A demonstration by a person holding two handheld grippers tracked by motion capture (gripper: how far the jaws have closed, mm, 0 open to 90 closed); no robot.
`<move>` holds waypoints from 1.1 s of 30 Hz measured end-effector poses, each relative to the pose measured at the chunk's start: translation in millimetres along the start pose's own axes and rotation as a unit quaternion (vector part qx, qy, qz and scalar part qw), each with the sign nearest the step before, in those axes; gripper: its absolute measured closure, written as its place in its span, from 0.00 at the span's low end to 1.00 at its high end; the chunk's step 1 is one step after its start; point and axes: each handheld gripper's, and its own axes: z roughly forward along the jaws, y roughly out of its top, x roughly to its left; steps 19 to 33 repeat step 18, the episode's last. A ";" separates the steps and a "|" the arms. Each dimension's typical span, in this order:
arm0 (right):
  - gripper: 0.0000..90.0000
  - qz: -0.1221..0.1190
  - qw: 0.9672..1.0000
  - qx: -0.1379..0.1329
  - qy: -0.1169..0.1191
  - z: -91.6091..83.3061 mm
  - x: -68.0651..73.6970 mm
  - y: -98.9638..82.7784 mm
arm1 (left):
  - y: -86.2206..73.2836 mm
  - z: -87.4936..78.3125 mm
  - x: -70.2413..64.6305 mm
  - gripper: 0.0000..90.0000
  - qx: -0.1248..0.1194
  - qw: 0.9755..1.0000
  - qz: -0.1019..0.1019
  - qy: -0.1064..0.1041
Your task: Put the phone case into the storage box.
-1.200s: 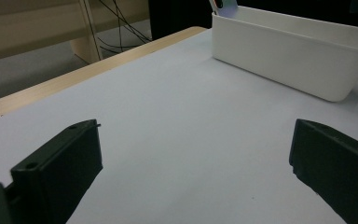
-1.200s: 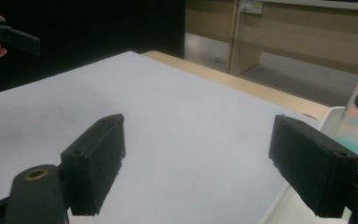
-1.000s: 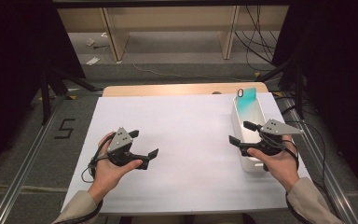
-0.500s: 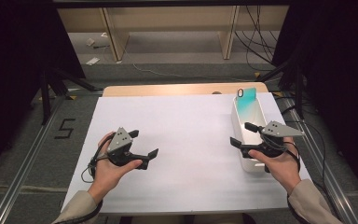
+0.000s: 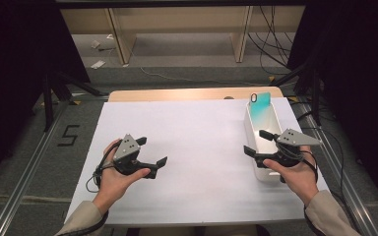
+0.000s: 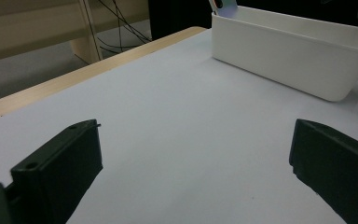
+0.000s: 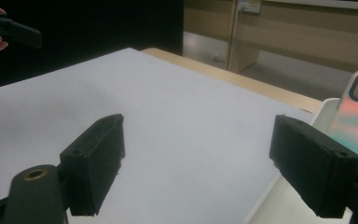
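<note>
While both tongs gape empty, a teal-to-pink phone case (image 5: 260, 104) upright in a long white bin (image 5: 256, 132).

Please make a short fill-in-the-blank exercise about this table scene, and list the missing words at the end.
1. The phone case stands at the far end of the white ____.
2. The right gripper is over the bin with its jaws ____.
3. The left gripper holds ____.

Missing words: bin; open; nothing

Light: even, from overhead, brightest on the white desk (image 5: 202, 147)
Surroundings: dark at both sides
Shadows: faint, soft
Focus: near jaws blurred in both gripper views
Glare: mild, desk
</note>
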 end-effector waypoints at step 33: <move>0.20 -0.001 1.000 -0.002 -0.001 0.6 0.0 0.1 | 0.5 -0.2 1.1 0.02 -0.001 1.000 -0.001 0.000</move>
